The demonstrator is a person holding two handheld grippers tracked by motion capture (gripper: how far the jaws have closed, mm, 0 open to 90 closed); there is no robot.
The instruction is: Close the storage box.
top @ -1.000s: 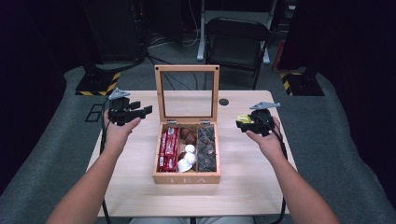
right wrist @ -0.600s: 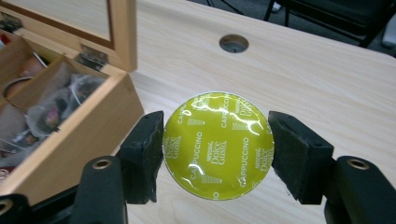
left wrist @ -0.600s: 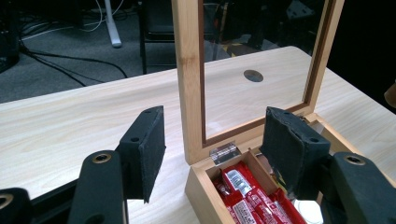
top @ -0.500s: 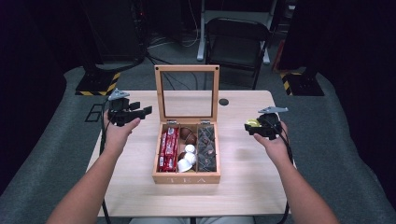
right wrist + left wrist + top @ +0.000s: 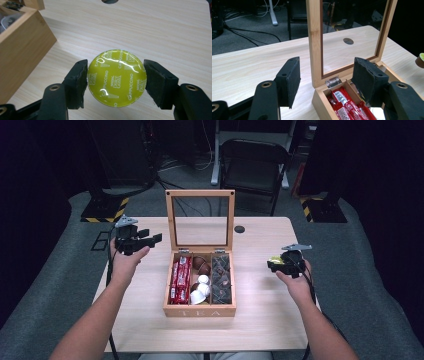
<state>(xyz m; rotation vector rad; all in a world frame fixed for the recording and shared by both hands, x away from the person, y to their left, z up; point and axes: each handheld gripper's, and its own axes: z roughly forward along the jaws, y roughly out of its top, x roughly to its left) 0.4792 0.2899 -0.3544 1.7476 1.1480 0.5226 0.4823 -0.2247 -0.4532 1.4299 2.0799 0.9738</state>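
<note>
One capsule (image 5: 116,78) — clamped between right tongs (image 5: 115,82)

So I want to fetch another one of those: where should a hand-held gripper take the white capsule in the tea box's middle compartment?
From straight above, jaws across the round sides of the white capsule. It sits low in the narrow middle compartment of the tea box, between red bars and dark packets, so a sideways approach looks blocked. The upright lid stands behind it.
</note>
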